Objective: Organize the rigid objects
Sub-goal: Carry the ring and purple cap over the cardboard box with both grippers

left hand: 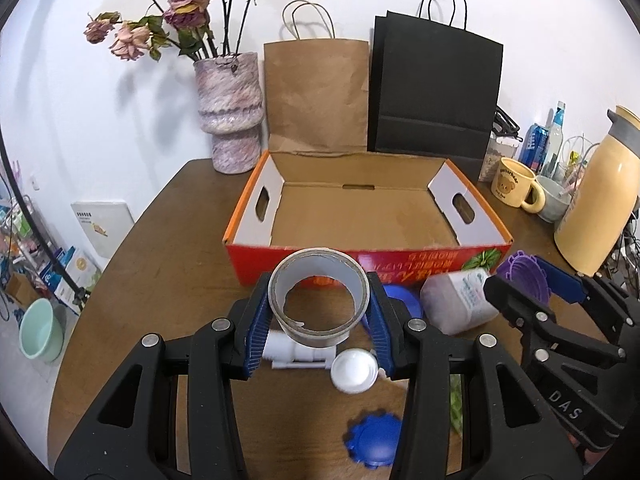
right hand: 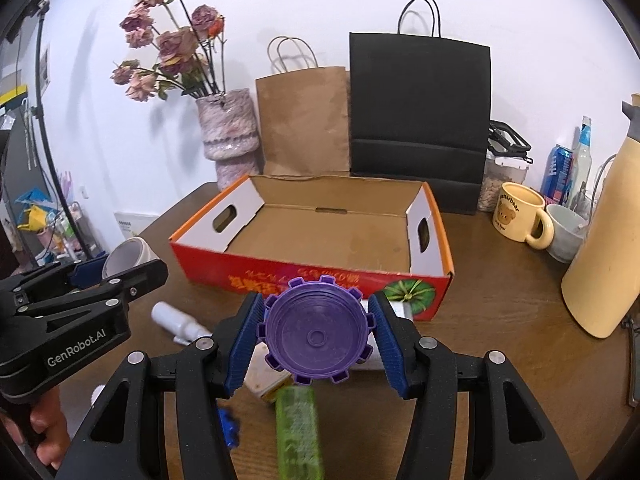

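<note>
2 grippers carrying loads toward the box

Left gripper [left hand: 319,312] is clamping the tape roll [left hand: 319,298]; right gripper [right hand: 316,334] is squeezing the purple gear lid [right hand: 316,336]. Both are hanging raised just short of the cardboard box [left hand: 420,268], probably for dropping inside.

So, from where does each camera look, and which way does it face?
Left wrist: sits on the left claw, facing the open orange cardboard box; claw grips a grey tape roll.
Right wrist: sits on the right claw, facing that box; claw grips a purple toothed plastic lid.
Shared: the box, each other's claw.
</note>
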The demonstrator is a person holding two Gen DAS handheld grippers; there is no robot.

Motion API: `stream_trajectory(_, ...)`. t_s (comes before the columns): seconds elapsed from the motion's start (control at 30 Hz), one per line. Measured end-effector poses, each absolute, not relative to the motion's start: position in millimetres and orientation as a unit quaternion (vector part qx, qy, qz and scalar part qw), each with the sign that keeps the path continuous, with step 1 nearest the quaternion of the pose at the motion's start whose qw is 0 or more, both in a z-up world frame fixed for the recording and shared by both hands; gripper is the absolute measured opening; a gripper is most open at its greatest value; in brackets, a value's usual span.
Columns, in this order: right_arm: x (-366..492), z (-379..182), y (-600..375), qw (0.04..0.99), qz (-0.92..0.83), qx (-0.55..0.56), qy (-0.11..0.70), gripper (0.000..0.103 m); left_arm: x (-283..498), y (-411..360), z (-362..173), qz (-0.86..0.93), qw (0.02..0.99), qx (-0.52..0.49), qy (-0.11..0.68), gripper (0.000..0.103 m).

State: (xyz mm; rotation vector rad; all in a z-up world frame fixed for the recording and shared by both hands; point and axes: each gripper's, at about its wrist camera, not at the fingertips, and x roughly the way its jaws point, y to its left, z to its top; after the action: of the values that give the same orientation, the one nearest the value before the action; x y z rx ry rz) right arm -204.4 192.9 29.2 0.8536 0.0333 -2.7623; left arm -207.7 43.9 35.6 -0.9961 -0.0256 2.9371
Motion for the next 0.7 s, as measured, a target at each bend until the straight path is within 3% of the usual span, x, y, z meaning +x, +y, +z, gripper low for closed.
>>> stream_trajectory(0.7, -280.5, 33.2, 203.6, 0.099, -0.950, 0.296, 0.006, 0.059, -277.6, 63.5, 45.7, 0.949, 0.014, -0.313, -0.031, 0.040)
